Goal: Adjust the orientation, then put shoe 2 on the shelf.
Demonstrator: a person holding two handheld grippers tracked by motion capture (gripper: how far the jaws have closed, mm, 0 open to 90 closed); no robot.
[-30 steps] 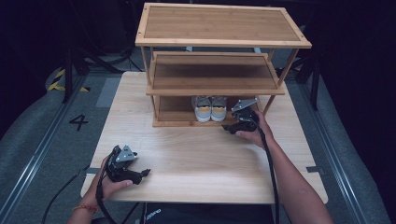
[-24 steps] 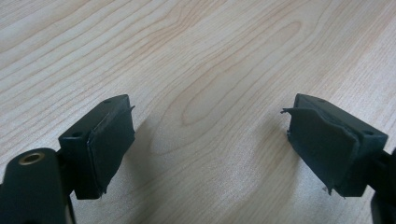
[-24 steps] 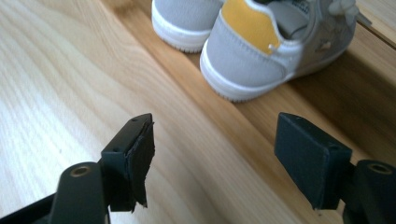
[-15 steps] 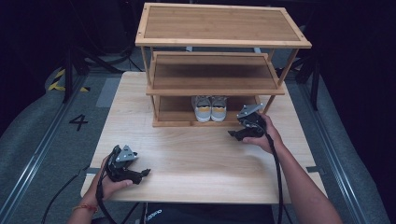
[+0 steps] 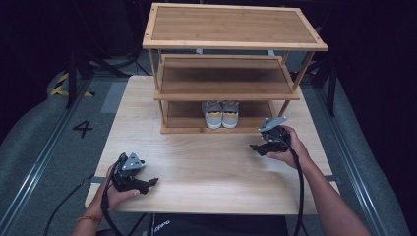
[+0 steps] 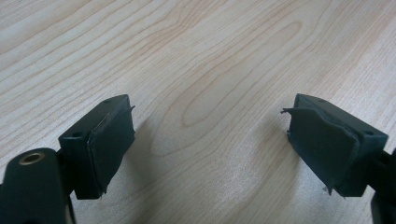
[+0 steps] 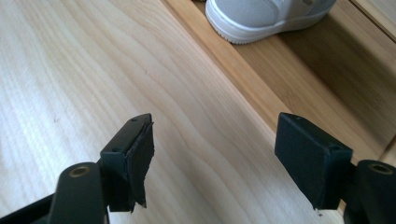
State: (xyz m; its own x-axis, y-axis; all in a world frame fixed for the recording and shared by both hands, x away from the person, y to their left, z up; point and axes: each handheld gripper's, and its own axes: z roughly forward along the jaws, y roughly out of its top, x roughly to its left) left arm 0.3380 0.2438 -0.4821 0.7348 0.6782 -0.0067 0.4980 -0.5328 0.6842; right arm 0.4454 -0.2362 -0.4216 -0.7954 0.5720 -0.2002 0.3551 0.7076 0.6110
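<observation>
A pale wooden surface (image 5: 206,162) fills mid-frame — on its far half stands a three-tier bamboo rack (image 5: 231,64), grey sneakers (image 5: 221,113) on its bottom shelf.

The left hand (image 5: 118,189) holds the left gripper (image 5: 150,183) low at the near left, its jaws spread wide with nothing between them and pointing to the right. The right hand (image 5: 290,147) holds the right gripper (image 5: 254,147) farther forward, jaws likewise wide apart and empty, pointing left. Both forearms reach in from the bottom edge.
</observation>
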